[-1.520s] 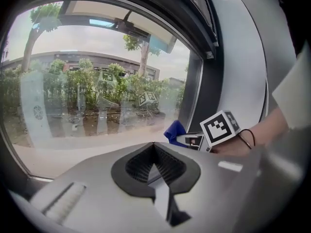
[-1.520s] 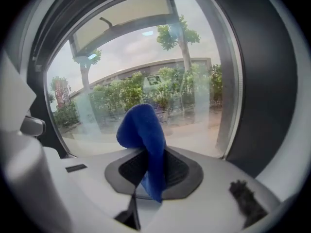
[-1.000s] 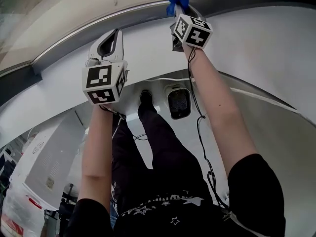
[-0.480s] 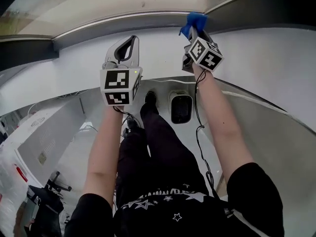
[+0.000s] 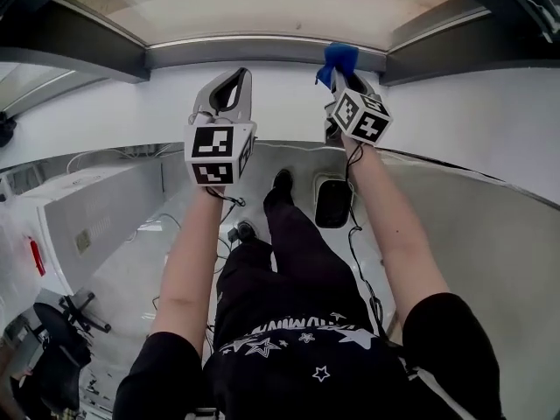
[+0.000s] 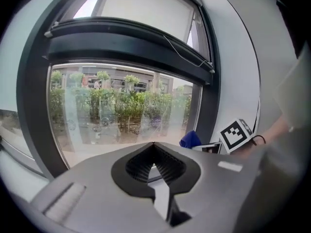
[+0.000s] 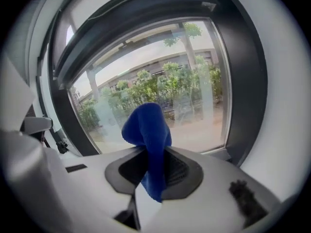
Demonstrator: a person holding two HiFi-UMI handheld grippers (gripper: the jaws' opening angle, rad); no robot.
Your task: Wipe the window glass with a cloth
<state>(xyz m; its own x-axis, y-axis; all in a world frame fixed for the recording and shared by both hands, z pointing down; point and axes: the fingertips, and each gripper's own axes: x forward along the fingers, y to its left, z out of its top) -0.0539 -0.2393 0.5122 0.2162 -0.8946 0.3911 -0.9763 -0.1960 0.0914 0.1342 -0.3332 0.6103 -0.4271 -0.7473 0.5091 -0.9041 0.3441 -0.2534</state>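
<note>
The window glass (image 5: 262,7) fills the top of the head view, set in a dark frame (image 5: 262,52). My right gripper (image 5: 343,70) is held up at the frame's lower edge, shut on a blue cloth (image 5: 338,59) that sticks out past its tips. In the right gripper view the blue cloth (image 7: 146,130) stands up from the right gripper (image 7: 153,154), a short way from the window glass (image 7: 170,96). My left gripper (image 5: 229,84) is shut and holds nothing, level with the right one and to its left. In the left gripper view the left gripper (image 6: 154,145) faces the window glass (image 6: 116,106), with the blue cloth (image 6: 190,139) at the right.
A white wall (image 5: 472,138) runs below the window. On the floor to the left stands a white box-like unit (image 5: 83,221), and a dark device (image 5: 332,201) lies by the person's foot (image 5: 282,182). Cables trail along the floor and the right arm.
The head view has tilted up, so more window glass shows. Both grippers stay raised side by side below the frame, and the right one still holds the blue cloth.
</note>
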